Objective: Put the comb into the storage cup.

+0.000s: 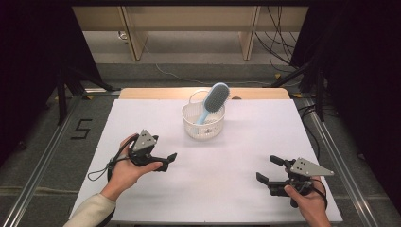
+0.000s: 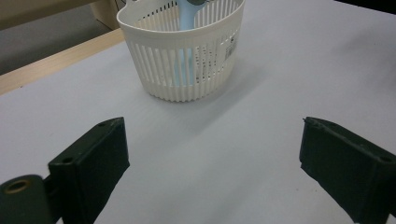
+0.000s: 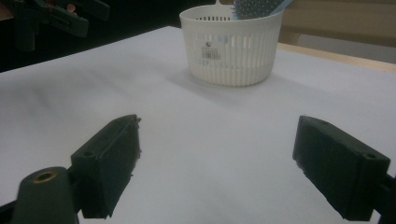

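With both jaws spread and nothing held, your left gripper [image 1: 171, 157] and right gripper [image 1: 267, 170] rest low over the counter [image 1: 227, 156], so reach forward next for the blue hairbrush [image 1: 213, 100] standing in the white basket [image 1: 203, 124] ahead.

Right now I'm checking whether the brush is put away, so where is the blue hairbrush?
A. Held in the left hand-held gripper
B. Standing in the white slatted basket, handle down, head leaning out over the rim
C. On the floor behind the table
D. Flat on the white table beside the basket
B: the blue hairbrush stands in the white basket, handle down and bristled head up over the rim; both hand-held grippers are open and away from it.
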The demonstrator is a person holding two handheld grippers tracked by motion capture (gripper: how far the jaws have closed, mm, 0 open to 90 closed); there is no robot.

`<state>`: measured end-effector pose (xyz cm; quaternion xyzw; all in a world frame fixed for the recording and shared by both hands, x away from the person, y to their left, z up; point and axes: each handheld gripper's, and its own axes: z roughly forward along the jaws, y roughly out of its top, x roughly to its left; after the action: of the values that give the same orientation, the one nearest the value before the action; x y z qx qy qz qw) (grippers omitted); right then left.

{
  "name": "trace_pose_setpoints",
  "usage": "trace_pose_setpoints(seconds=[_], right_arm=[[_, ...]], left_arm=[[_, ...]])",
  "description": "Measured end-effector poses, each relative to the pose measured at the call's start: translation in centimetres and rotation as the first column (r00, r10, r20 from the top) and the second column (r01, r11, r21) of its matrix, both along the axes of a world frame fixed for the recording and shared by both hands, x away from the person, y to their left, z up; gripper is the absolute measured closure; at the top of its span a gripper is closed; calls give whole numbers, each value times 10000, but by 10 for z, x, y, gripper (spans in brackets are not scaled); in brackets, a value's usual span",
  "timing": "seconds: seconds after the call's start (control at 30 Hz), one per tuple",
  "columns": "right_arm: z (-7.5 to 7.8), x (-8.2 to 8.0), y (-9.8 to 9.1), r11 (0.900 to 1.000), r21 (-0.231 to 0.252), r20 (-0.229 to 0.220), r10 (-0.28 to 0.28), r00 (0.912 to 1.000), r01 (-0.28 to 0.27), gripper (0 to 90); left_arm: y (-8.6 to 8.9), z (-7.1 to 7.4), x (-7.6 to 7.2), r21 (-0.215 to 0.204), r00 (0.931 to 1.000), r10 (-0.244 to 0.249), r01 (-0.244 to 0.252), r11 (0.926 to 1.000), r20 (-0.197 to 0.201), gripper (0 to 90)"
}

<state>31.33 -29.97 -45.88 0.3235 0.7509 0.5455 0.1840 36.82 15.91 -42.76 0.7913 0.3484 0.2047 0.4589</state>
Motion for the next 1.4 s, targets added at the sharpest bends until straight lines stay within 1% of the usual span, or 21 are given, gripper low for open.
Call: trace_pose_setpoints(seconds=[0.27,0.43,0.53,0.73,0.9,1.2,1.4], right_arm=[[0,0,0,10000,3,7,2,10000,-2,155],[0,0,0,10000,-5,-1,0,10000,0,155],[0,0,0,10000,11,-3,11,10000,-11,155],[0,0,0,10000,10,2,23,10000,-23,155],[0,0,0,10000,-6,3,26,10000,-26,155],[0,0,0,10000,-12,13,38,10000,-38,155],[0,0,0,10000,-13,16,19,10000,-19,155]], left_arm=[[10,-5,-6,-129,9995,295,-295,9995,63,74],[17,-10,-11,-94,9990,449,-448,9989,67,70],[21,-14,-14,-20,9980,607,-606,9982,161,68],[30,-22,-22,-66,9973,734,-734,9973,86,67],[38,-29,-25,-89,9956,934,-934,9956,-32,65],[46,-36,-29,-31,9932,1158,-1159,9933,-78,65],[44,-40,-29,18,9940,1080,-1080,9941,-141,66]])
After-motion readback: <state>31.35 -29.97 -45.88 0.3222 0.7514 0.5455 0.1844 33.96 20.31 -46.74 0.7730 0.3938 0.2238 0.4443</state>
